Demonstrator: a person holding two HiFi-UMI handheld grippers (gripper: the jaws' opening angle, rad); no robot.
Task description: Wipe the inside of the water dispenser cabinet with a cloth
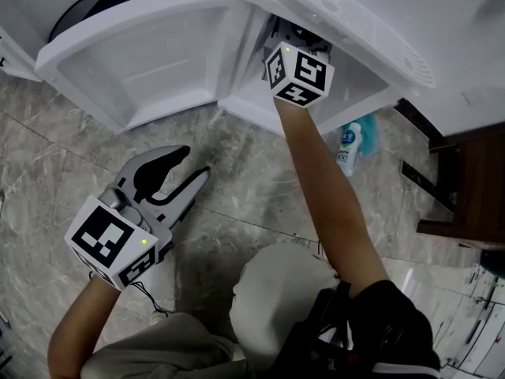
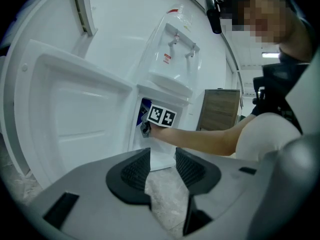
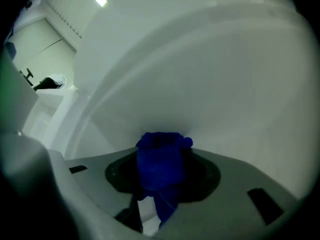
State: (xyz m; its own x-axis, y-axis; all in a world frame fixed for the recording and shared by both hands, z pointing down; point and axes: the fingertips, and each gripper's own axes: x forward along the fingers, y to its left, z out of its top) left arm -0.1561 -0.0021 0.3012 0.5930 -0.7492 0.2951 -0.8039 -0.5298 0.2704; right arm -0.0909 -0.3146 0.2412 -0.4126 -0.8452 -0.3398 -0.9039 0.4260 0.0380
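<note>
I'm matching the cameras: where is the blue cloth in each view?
Head view: not in it; the upper marker cube hides it.
Left gripper view: blue cloth, centre, left of that cube.
Right gripper view: low centre, clamped in the jaws.
Shared landmark: the white cabinet.

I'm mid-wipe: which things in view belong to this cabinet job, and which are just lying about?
In the job:
- blue cloth, clamped in the right tool
- cabinet interior
- open cabinet door

Lying about:
- bottle on the floor
- wooden furniture beside the dispenser
- left tool, empty, over the floor
</note>
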